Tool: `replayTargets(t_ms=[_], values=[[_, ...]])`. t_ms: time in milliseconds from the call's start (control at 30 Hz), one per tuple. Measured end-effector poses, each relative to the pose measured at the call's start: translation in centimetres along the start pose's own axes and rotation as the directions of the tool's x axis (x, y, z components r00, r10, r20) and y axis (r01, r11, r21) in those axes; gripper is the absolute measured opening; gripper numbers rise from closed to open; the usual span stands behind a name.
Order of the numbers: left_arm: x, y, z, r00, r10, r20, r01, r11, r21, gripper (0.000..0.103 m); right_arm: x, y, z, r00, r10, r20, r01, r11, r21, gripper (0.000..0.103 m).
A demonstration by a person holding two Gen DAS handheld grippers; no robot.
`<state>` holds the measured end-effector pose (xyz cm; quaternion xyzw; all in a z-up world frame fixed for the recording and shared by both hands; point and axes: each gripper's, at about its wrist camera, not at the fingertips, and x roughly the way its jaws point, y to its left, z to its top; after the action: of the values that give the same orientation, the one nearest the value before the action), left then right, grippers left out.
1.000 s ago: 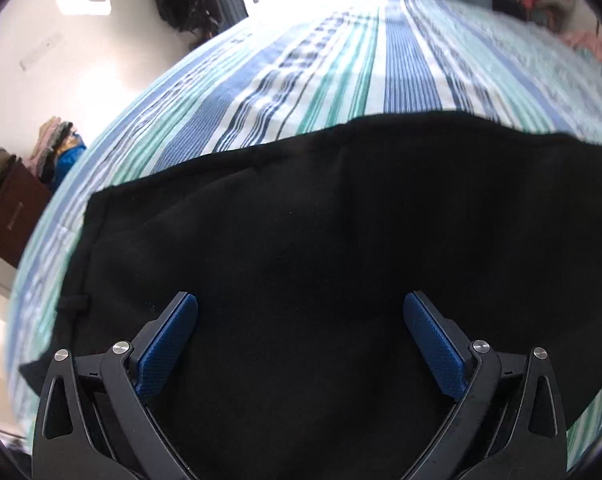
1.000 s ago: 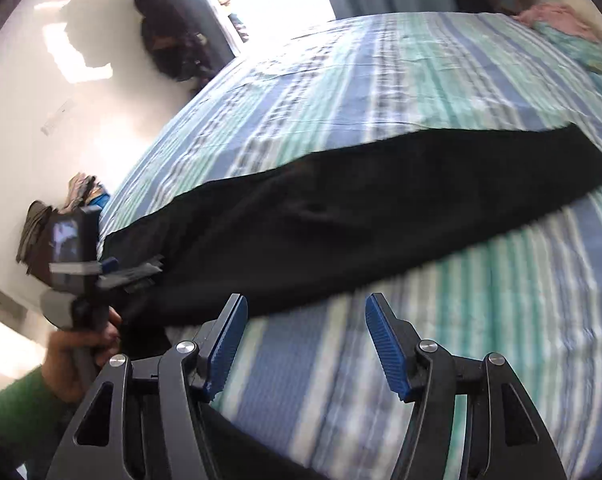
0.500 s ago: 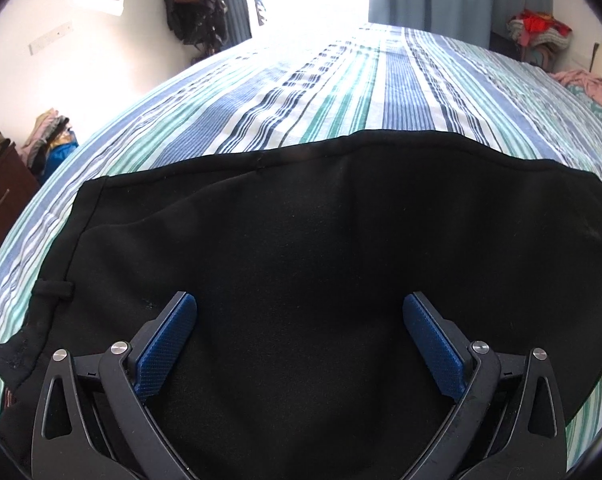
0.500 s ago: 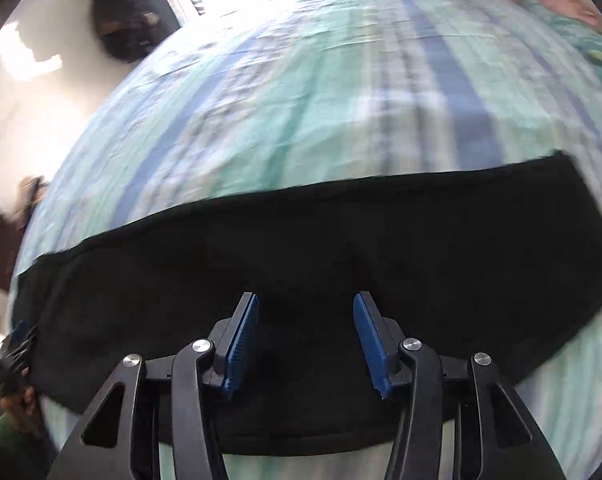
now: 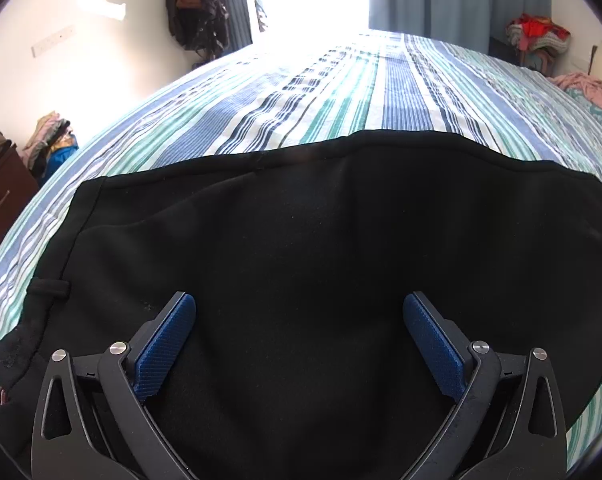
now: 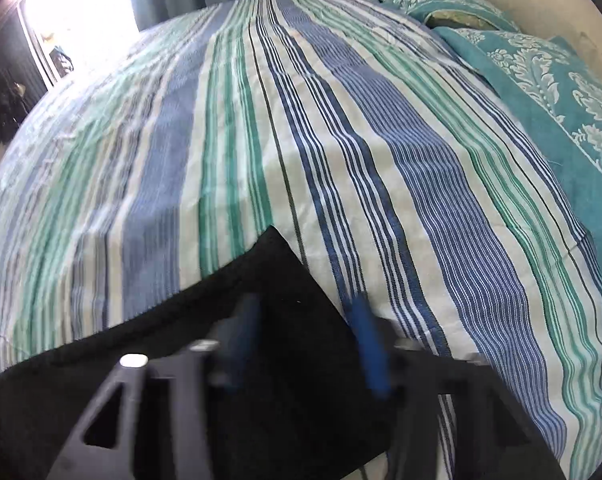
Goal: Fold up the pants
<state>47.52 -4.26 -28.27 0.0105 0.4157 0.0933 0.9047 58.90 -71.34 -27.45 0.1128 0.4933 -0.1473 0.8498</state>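
Black fabric pants (image 5: 301,240) flat on striped bedsheet (image 5: 381,92); left gripper (image 5: 299,320) spread wide, right gripper (image 6: 305,320) parted (blurred) over hem corner.

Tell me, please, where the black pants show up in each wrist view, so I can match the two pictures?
Left wrist view: the black pants fill the lower half, spreading edge to edge beneath the open left tool.
Right wrist view: the pants take the lower left; their corner peaks just above the right tool.
Shared landmark: the striped bedspread under the pants.
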Motion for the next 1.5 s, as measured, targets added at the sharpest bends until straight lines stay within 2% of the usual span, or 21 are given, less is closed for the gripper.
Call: replayTargets(t_ms=[33, 100, 233, 367, 500, 600, 700, 800, 833, 867, 900, 1000, 1067, 1167, 1200, 1233, 1267, 1333, 1367, 1433, 1500], values=[[0.0, 0.0, 0.0, 1.000, 0.000, 0.000, 0.000, 1.000, 0.000, 0.102, -1.0, -0.1, -0.3, 0.999, -0.010, 0.031, 0.010, 1.000, 0.002, 0.007], [0.1, 0.0, 0.0, 1.000, 0.001, -0.001, -0.001, 1.000, 0.001, 0.102, -4.0, -0.1, -1.3, 0.994, 0.030, 0.101, -0.030, 1.000, 0.002, 0.007], [0.1, -0.1, 0.2, 1.000, 0.005, -0.005, -0.005, 1.000, 0.005, 0.102, -12.8, 0.0, -5.5, 0.972, 0.076, 0.221, -0.065, 0.996, -0.060, 0.006], [0.1, -0.3, 0.4, 1.000, 0.018, -0.012, -0.018, 1.000, 0.017, 0.102, -22.6, -1.6, -14.1, 0.944, 0.109, 0.313, -0.108, 0.994, -0.021, 0.003], [0.1, -0.5, 0.7, 0.999, 0.030, -0.033, -0.029, 0.999, 0.028, 0.102, -31.1, -4.4, -24.5, 0.917, 0.061, 0.393, -0.135, 0.977, 0.163, 0.000], [-0.2, -0.8, 1.4, 0.996, 0.056, -0.074, -0.053, 0.998, 0.042, 0.103, -35.0, -7.4, -32.7, 0.924, -0.078, 0.374, -0.064, 0.933, 0.353, 0.000], [-1.6, -1.0, 2.3, 0.983, 0.035, -0.179, -0.021, 0.997, 0.080, 0.102, -36.8, -10.6, -39.4, 0.946, -0.203, 0.254, 0.052, 0.865, 0.499, 0.001], [-5.7, -0.4, 1.4, 0.987, -0.056, -0.154, 0.065, 0.996, 0.059, 0.102, -38.6, -12.2, -43.2, 0.954, -0.229, 0.196, 0.079, 0.818, 0.570, 0.016], [-7.2, -0.2, 0.6, 0.986, -0.088, -0.141, 0.097, 0.993, 0.061, 0.102, -39.2, -12.0, -44.0, 0.956, -0.205, 0.210, 0.052, 0.824, 0.565, 0.037], [-8.6, -0.1, -0.3, 0.985, -0.112, -0.135, 0.123, 0.990, 0.075, 0.102, -39.6, -11.4, -44.6, 0.958, -0.168, 0.233, 0.013, 0.836, 0.549, 0.058], [-9.6, 0.0, -1.3, 0.983, -0.124, -0.133, 0.137, 0.986, 0.092, 0.102, -39.8, -10.7, -44.7, 0.958, -0.109, 0.266, -0.048, 0.852, 0.521, 0.063], [-12.2, 0.5, -5.2, 0.984, -0.124, -0.125, 0.141, 0.980, 0.138, 0.102, -37.9, -7.2, -43.3, 0.936, 0.137, 0.325, -0.268, 0.874, 0.405, 0.064], [-13.1, 1.2, -7.6, 0.987, -0.108, -0.119, 0.125, 0.982, 0.144, 0.102, -35.6, -4.5, -42.1, 0.885, 0.317, 0.342, -0.432, 0.832, 0.347, 0.064], [-13.0, 2.3, -9.5, 0.983, -0.085, -0.160, 0.104, 0.988, 0.110, 0.102, -31.2, -0.7, -39.9, 0.806, 0.500, 0.317, -0.587, 0.746, 0.315, 0.064], [-13.2, 2.8, -9.8, 0.981, -0.084, -0.173, 0.100, 0.991, 0.087, 0.102, -29.2, 0.0, -39.0, 0.787, 0.539, 0.299, -0.616, 0.712, 0.337, 0.064], [-13.4, 3.5, -10.0, 0.980, -0.084, -0.178, 0.097, 0.993, 0.063, 0.102, -27.3, 0.3, -38.5, 0.793, 0.538, 0.287, -0.610, 0.694, 0.383, 0.064], [-13.6, 4.0, -10.2, 0.980, -0.083, -0.179, 0.092, 0.995, 0.044, 0.102, -25.6, 0.1, -38.0, 0.809, 0.515, 0.282, -0.587, 0.683, 0.435, 0.064], [-14.2, 4.9, -10.4, 0.980, -0.080, -0.182, 0.087, 0.996, 0.030, 0.102, -23.0, -0.9, -37.5, 0.864, 0.429, 0.264, -0.500, 0.673, 0.544, 0.064], [-14.4, 5.2, -10.6, 0.980, -0.077, -0.183, 0.084, 0.996, 0.032, 0.102, -22.2, -1.6, -37.4, 0.881, 0.386, 0.273, -0.470, 0.653, 0.593, 0.061], [-14.7, 5.5, -11.0, 0.981, -0.065, -0.182, 0.074, 0.996, 0.042, 0.102, -21.4, -3.3, -37.6, 0.883, 0.333, 0.332, -0.468, 0.564, 0.680, 0.057], [-14.5, 5.4, -11.4, 0.979, -0.054, -0.194, 0.066, 0.996, 0.056, 0.102, -20.7, -4.6, -37.7, 0.892, 0.286, 0.351, -0.450, 0.480, 0.753, 0.042]])
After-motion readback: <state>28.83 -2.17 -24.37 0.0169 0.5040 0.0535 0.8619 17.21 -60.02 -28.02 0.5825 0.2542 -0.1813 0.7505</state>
